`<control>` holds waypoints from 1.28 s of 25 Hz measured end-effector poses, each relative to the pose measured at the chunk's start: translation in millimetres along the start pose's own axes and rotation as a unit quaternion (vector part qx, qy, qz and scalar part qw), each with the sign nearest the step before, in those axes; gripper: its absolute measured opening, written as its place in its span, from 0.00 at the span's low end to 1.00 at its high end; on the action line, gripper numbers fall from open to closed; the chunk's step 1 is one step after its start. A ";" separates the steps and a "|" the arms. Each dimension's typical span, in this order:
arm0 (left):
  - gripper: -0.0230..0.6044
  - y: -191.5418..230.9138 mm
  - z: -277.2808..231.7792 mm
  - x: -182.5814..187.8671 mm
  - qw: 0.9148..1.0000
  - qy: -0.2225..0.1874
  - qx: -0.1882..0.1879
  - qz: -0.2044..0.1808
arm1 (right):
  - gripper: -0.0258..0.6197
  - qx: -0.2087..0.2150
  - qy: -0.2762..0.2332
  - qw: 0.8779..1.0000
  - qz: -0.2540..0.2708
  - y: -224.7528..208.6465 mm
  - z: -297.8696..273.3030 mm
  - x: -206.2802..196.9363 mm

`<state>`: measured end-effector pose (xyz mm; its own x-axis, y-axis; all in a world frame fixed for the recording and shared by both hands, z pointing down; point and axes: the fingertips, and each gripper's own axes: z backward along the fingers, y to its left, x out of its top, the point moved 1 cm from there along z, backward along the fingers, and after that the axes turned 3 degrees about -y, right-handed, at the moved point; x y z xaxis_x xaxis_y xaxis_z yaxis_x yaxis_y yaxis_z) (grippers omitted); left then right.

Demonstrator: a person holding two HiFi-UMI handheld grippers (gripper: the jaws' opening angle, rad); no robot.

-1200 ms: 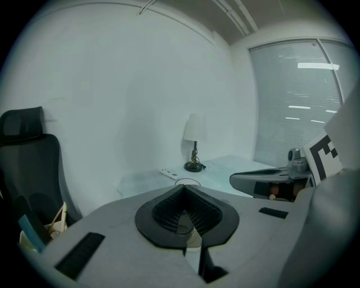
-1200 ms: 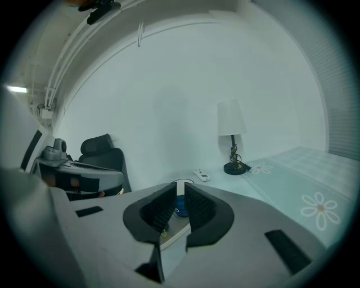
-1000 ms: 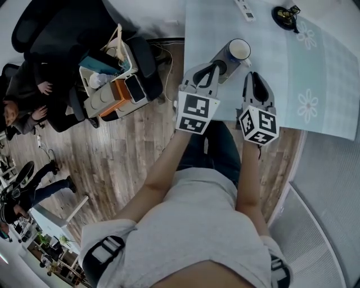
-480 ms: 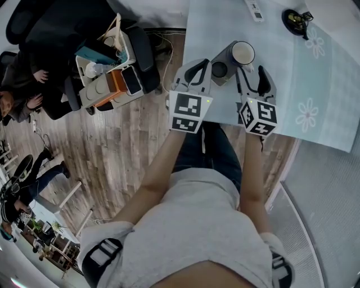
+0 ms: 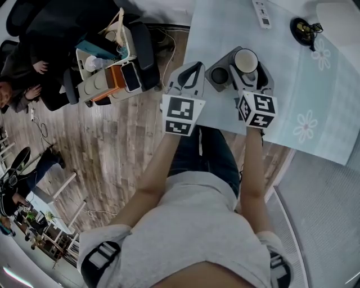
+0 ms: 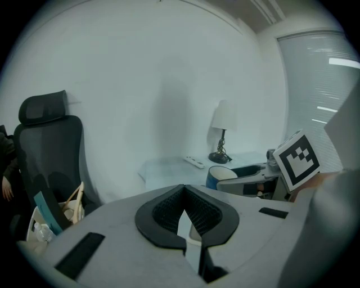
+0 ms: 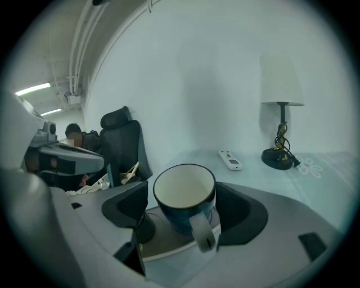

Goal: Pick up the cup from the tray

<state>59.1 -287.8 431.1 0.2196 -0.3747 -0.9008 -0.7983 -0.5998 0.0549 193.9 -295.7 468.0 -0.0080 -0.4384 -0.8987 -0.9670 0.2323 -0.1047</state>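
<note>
A dark blue cup with a white inside stands upright on a grey tray near the table's front left corner. My right gripper straddles it. In the right gripper view the cup sits between the two black pads with its handle toward the camera; the jaws are opening, and the pads stand close beside the cup wall without gripping it. The tray has a dark round recess left of the cup. My left gripper hovers at the table's left edge, shut and empty, with its pads together.
The table wears a pale blue cloth with flower prints. A white remote and a black lamp base lie farther back. Left of the table stand a cluttered cart and a black office chair; people sit beyond.
My right gripper has opened from shut and moved forward, so its jaws now flank the cup. The left gripper has drawn back off the tray toward the table's left edge.
</note>
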 end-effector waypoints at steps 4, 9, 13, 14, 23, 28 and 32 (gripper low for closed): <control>0.05 2.6 -3.4 -1.1 1.000 0.005 0.007 0.002 | 0.55 -0.004 -0.002 1.000 0.004 -4.7 -10.1 3.0; 0.05 2.6 -8.2 -2.3 1.000 0.010 0.010 0.002 | 0.56 0.002 -0.003 1.000 0.004 -6.1 -18.2 2.3; 0.05 2.0 -10.1 -2.4 1.000 0.013 0.012 0.002 | 0.56 0.005 -0.006 1.000 0.007 -5.8 -19.6 2.9; 0.05 1.9 -10.5 -3.0 1.000 0.014 0.013 0.001 | 0.56 0.006 -0.008 1.000 0.007 -5.8 -19.7 2.7; 0.05 3.1 -11.8 -2.6 1.000 0.014 0.020 0.002 | 0.56 0.006 -0.034 0.999 -0.002 -8.2 -17.5 3.1; 0.05 4.4 -12.4 0.8 1.000 0.011 0.022 0.002 | 0.56 0.002 -0.046 0.999 -0.022 -13.7 -14.6 6.6; 0.05 2.2 -14.1 3.5 1.000 0.009 0.019 0.000 | 0.56 -0.016 -0.074 0.997 -0.031 -29.6 -5.0 21.4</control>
<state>66.0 -300.4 434.1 0.2300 -0.3871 -0.8929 -0.8190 -0.5726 0.0373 221.1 -316.3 454.0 0.0882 -0.3187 -0.9437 -0.9719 0.1799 -0.1516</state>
